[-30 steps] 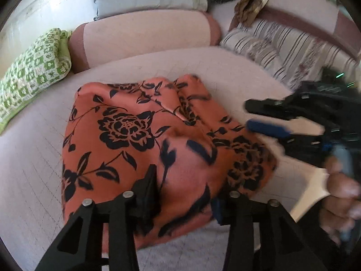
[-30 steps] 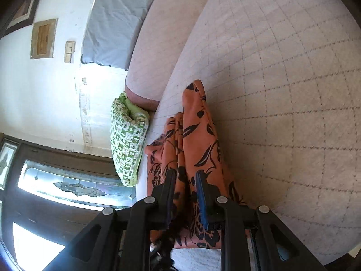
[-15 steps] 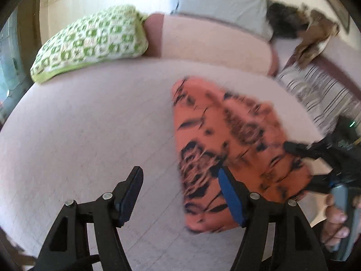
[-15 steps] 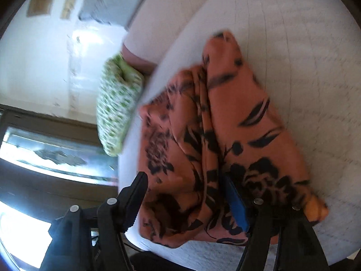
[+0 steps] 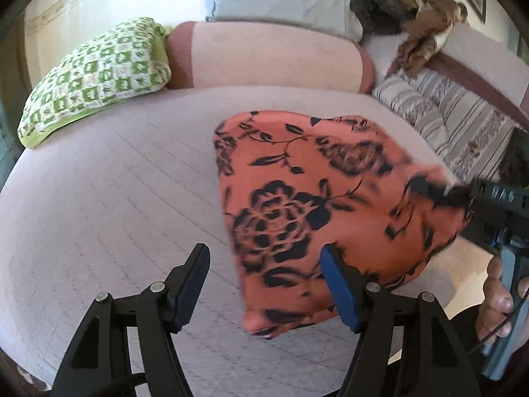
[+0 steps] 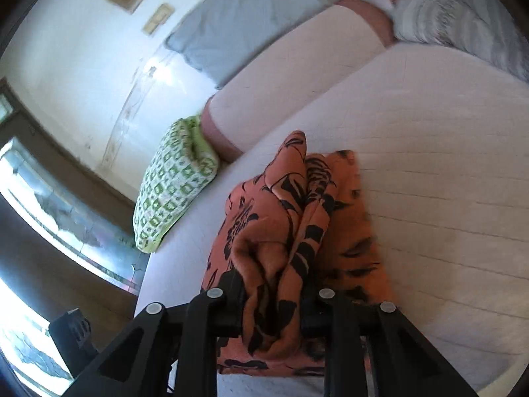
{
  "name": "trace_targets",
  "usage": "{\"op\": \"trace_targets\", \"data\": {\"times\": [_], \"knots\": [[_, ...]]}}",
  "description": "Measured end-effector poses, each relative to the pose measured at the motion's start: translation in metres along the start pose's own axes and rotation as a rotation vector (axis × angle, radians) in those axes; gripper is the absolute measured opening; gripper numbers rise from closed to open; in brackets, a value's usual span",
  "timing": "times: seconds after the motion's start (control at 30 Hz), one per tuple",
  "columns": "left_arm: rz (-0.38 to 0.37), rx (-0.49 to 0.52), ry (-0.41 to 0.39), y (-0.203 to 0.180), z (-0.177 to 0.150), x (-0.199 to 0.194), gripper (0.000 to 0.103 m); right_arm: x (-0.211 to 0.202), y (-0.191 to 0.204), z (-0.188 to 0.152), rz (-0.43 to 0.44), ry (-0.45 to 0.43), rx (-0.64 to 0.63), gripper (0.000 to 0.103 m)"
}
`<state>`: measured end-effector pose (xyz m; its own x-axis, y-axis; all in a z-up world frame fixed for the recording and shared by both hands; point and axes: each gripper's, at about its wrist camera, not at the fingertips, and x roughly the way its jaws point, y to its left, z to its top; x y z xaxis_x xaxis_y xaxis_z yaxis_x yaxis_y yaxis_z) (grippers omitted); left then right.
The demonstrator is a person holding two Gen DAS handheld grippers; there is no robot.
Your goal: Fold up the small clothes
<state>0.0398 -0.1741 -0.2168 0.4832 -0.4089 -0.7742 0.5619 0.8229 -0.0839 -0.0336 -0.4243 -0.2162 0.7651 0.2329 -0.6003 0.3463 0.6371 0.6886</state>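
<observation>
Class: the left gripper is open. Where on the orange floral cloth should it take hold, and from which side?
Probably the loose near corner of the orange floral cloth, approached from the left gripper's own side: that corner is free, while the right gripper already pinches the opposite edge.

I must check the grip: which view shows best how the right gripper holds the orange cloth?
The right wrist view: the right gripper pinches bunched orange cloth between its fingers. The left wrist view shows only one finger reaching over the cloth's edge, blurred.
</observation>
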Motion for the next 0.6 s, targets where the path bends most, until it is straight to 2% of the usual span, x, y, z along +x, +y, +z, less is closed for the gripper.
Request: {"op": "trace_targets", "data": {"times": [0.03,0.07,0.17,0.2,0.3,0.33,0.4,0.47,0.53,0.6], "knots": [[0.007,0.011,0.021,-0.003,-0.001,0.007,0.07,0.01,-0.012,-0.003,-0.007,0.087,0.046,0.024],[0.026,0.027,0.07,-0.008,-0.005,0.02,0.07,0.016,-0.024,-0.007,-0.019,0.139,0.1,0.027],[0.005,0.012,0.108,-0.008,-0.013,0.034,0.07,0.013,-0.055,-0.009,0.023,0.168,0.251,0.033],[0.006,0.01,0.106,-0.007,-0.013,0.035,0.07,0.006,-0.058,-0.005,0.028,0.151,0.265,0.034],[-0.004,0.012,0.105,-0.002,-0.01,0.032,0.07,-0.029,-0.061,0.008,-0.006,-0.055,0.269,0.039],[-0.01,0.005,0.101,-0.002,-0.008,0.028,0.07,-0.035,-0.058,0.013,0.019,-0.108,0.268,0.039],[-0.015,-0.013,0.06,0.0,-0.001,0.016,0.07,-0.026,-0.046,0.024,0.093,-0.074,0.236,0.039],[-0.007,-0.003,0.034,0.004,0.007,0.013,0.07,-0.009,-0.019,0.038,0.071,-0.044,0.118,0.039],[0.016,0.011,0.046,0.005,0.009,0.016,0.07,0.017,0.002,0.05,0.033,0.018,0.017,0.036],[0.018,0.009,0.063,0.009,0.006,0.022,0.07,0.04,0.011,0.06,0.027,0.068,0.005,0.035]]}}
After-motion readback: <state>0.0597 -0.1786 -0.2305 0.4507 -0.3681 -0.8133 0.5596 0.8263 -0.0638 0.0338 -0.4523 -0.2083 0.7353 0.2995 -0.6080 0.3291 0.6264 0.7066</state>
